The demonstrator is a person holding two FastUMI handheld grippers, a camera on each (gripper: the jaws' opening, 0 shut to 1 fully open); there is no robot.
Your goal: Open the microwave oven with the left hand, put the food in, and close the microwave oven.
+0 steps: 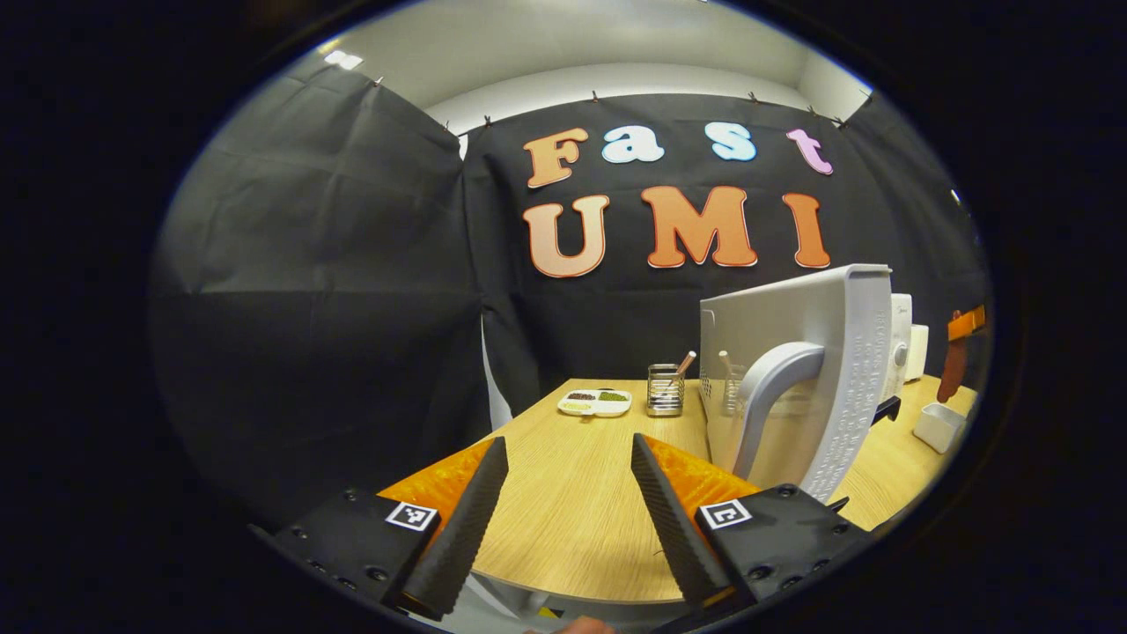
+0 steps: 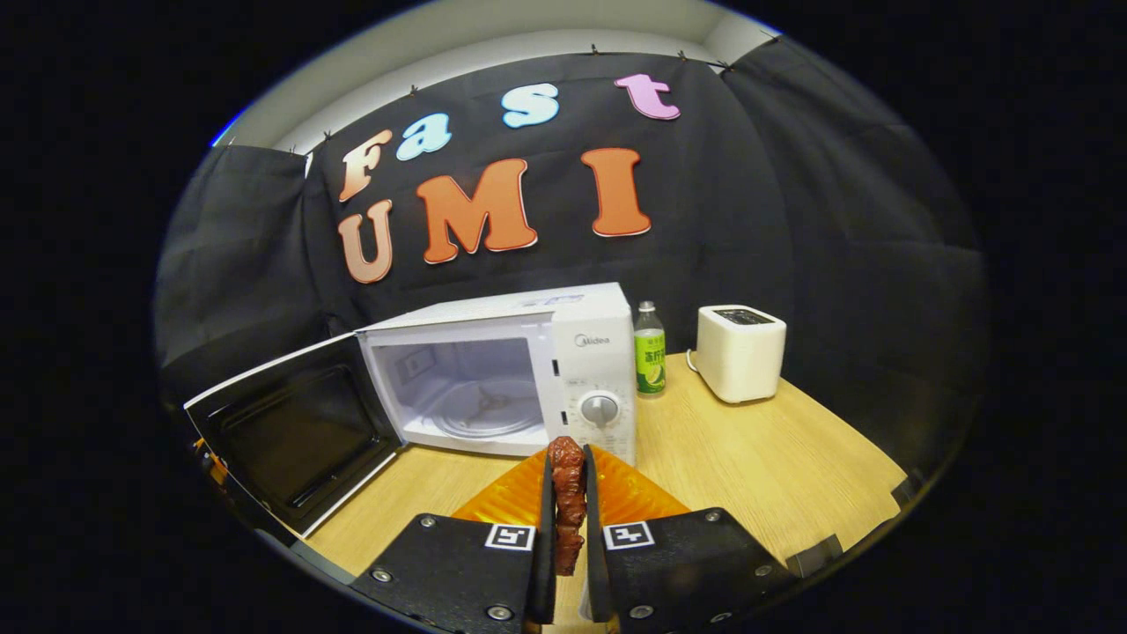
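Observation:
In the right gripper view the white microwave [image 2: 581, 352] stands with its door [image 2: 290, 431] swung wide to the left. Its cavity with a glass turntable [image 2: 482, 414] is bare. My right gripper [image 2: 568, 465] is shut on a reddish-brown strip of food [image 2: 566, 502], held upright in front of the microwave's control panel. In the left gripper view my left gripper [image 1: 568, 445] is open over the table with nothing between its fingers. The door's curved handle [image 1: 775, 387] is just right of it. The right gripper [image 1: 964, 339] with the food appears far right.
A green bottle [image 2: 650, 352] and a white toaster [image 2: 740, 352] stand right of the microwave. A divided white plate [image 1: 596, 402] and a wire utensil holder [image 1: 666, 390] sit at the table's far end, and a small white box [image 1: 938, 427] lies beyond the door. The wooden table [image 2: 775, 467] has bare room.

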